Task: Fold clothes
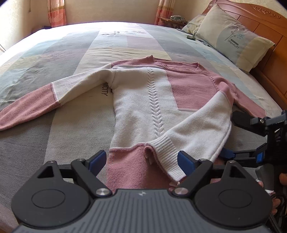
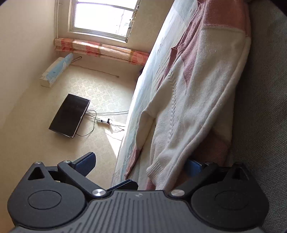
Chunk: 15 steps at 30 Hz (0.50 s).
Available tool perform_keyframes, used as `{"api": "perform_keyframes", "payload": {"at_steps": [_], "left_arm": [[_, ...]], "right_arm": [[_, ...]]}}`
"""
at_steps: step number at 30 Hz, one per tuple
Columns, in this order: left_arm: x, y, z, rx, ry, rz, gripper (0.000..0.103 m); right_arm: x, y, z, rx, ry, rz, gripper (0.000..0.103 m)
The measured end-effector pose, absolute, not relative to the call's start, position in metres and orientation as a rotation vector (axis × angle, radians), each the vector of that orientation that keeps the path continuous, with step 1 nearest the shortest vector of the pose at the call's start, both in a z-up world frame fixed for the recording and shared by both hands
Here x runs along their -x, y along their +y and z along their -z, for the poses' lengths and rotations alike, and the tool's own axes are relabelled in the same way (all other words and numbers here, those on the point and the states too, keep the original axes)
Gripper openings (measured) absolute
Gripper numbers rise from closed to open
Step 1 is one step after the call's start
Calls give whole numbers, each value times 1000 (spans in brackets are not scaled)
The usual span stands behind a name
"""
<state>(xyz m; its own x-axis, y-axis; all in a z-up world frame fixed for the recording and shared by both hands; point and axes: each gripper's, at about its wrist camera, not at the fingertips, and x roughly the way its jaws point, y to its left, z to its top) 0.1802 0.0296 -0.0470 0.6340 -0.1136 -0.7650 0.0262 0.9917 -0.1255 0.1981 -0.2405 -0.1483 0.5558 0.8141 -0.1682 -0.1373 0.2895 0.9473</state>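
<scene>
A pink and white knit sweater (image 1: 143,100) lies flat, front up, on the bed (image 1: 59,53). One sleeve (image 1: 53,96) stretches out to the left. The other sleeve (image 1: 197,132) is folded down across the body, its white ribbed cuff (image 1: 165,152) near the pink hem. My left gripper (image 1: 141,162) hovers open over the hem and cuff, with its pads clear of the cloth. My right gripper (image 1: 234,138) comes in from the right, open, with its jaws astride the folded sleeve's outer edge. In the rolled right wrist view, the right gripper (image 2: 140,164) gapes wide around the sleeve (image 2: 179,143); one finger is tucked under it.
Two pillows (image 1: 233,39) lean on the wooden headboard (image 1: 269,23) at the far right, with a bedside table (image 1: 172,19) behind. A hand (image 1: 281,179) holds the right gripper. A window (image 2: 102,16), a dark flat screen (image 2: 70,114) and a power strip with cables (image 2: 104,121) show beyond the bed edge.
</scene>
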Motion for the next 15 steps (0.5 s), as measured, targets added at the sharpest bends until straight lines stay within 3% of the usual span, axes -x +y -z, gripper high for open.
{"api": "perform_keyframes", "payload": {"at_steps": [4,8,10,12,15], "left_arm": [[-176,38,46,123,874,74,86],[-174,43,49,129,880,65,86],[-173,43,50,134,884,66,86],[-172,42,50,133,882,73,86],[-170,41,49,129,881,80,86]], "right_arm": [[-200,-245,156,-1118,725,-649,95],[-201,-258,166,-1164,698,-563,71],[-202,-258,175,-1148,688,-503,49],[-202,-257,182,-1135,666,-448,11],[-203,-254,184,-1131,629,-397,14]]}}
